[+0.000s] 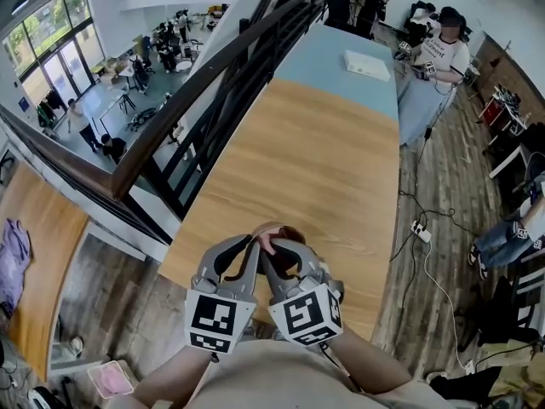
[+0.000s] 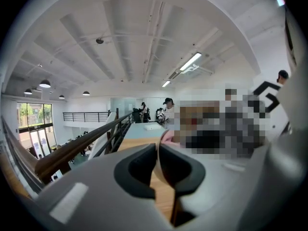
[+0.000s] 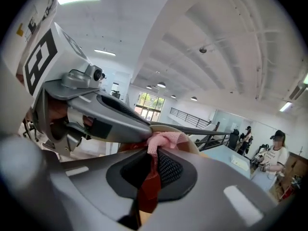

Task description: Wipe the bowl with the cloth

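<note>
Tan round bowl (image 1: 288, 232) with a reddish-brown inside sits between the two grippers, over the near edge of the light wooden table (image 1: 324, 160); can't tell if it rests on it. Left gripper (image 1: 248, 253): fingers clamped on the bowl's thin wall (image 2: 155, 165), rim edge-on between the pads. Right gripper (image 1: 278, 258): fingers closed on the pink cloth (image 3: 163, 139), bunched at the tips with a dark red fold hanging down between the pads. Cloth (image 1: 266, 244) is against the bowl's inside, just below the rim (image 3: 195, 142). Grippers are side by side, tips nearly touching. Rest of the table is bare wood, with a grey-blue section at the far end carrying a white flat item (image 1: 367, 64). Dark railing (image 1: 213, 100) runs along the table's left side.
</note>
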Available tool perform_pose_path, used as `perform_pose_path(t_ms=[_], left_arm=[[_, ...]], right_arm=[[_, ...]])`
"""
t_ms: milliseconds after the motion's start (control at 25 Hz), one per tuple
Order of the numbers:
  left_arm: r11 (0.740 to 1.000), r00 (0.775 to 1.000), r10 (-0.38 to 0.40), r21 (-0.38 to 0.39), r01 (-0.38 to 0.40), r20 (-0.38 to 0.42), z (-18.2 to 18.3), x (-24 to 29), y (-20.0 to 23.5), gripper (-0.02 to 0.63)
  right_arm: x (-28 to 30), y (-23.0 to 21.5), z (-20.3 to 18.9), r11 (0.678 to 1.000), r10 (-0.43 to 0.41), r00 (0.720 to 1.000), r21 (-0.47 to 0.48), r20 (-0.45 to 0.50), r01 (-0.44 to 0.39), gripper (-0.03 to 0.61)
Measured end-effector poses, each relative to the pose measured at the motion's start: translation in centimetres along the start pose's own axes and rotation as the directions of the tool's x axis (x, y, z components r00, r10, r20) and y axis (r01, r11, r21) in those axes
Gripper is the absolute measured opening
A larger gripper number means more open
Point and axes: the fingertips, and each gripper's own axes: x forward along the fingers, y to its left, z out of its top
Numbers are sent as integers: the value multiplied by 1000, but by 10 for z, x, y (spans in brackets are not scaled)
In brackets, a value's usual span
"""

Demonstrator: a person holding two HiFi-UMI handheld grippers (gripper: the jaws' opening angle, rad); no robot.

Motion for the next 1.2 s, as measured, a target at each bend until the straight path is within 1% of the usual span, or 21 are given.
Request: perform_pose_path(t_ms=[240,320,480,600,720,840,1000,1200], left_arm=[[1000,1000,-13,-4,13,-4,-1,0,0,20],[1000,1000,-18,-10,18,-4,0,0,0,20],[1000,1000,-20,-20,20,4,4,0,0,23],[999,1000,-21,-47,21,2,2,0,1,25],[999,1000,0,-53,1,19,3,1,7,25],[998,999,18,-64,-16,32,1,1,13,25],[996,998,37,-85,-33,42,0,1,21,25],[995,998,45,-96,-41,37,-4,1,24,28]], right_arm=[[-9,-26,-3,992,-121,993,-44,-15,120,25],[-13,-34,-7,988,-150,988,-52,-28,149,25],[-19,-42,-13,982,-178,983,-68,-49,175,25],[-19,-42,-21,979,-189,980,-92,-67,183,23],[-17,-36,-30,980,-181,979,-103,-91,171,23],[-13,-26,-37,984,-156,982,-107,-111,144,23],[-7,-8,-40,995,-79,990,-75,-117,70,23],[3,14,-38,997,-11,992,-73,-126,2,23]])
